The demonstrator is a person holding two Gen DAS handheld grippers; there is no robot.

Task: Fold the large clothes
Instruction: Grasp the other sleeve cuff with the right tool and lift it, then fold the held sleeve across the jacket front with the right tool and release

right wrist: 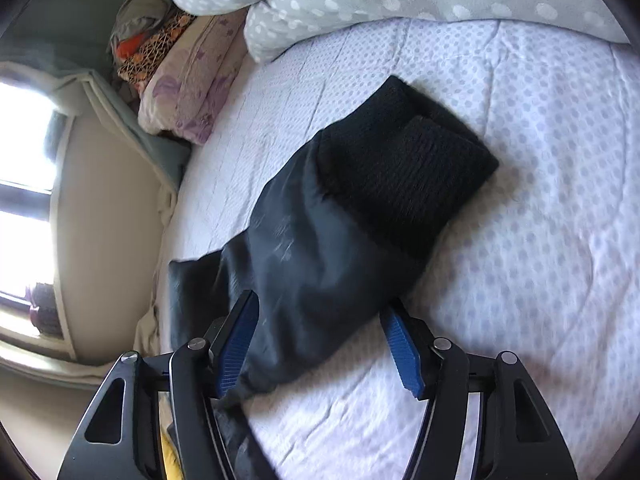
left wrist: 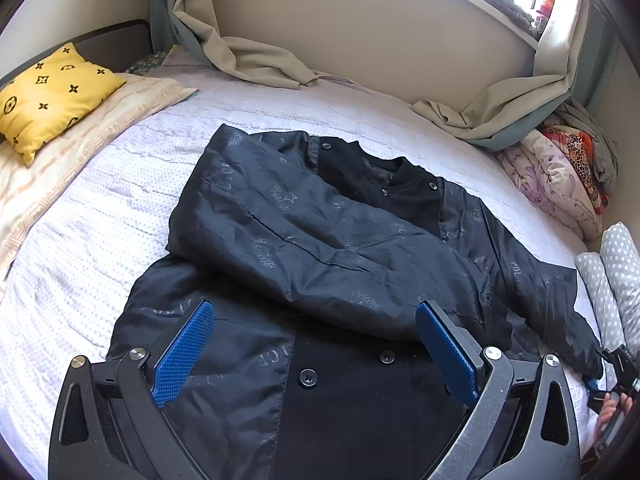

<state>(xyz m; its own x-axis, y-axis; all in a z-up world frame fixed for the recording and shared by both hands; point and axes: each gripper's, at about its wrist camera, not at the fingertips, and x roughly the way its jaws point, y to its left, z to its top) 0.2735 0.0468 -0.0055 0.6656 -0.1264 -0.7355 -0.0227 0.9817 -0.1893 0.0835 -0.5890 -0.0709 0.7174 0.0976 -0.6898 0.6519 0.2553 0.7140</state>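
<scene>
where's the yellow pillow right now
In the left wrist view the yellow pillow sits at the far left end of the bed, on a striped cream cloth, well left of the dark jacket.

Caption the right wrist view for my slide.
Open right tool straddling the jacket sleeve, its knit cuff flat on the bed.

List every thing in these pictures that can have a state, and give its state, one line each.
Jacket: spread on bed, one sleeve folded across its front.
Other sleeve: stretched out flat.
Left gripper: open above jacket.
Right gripper: open around sleeve.
Curtain: drawn aside, bunched.
</scene>
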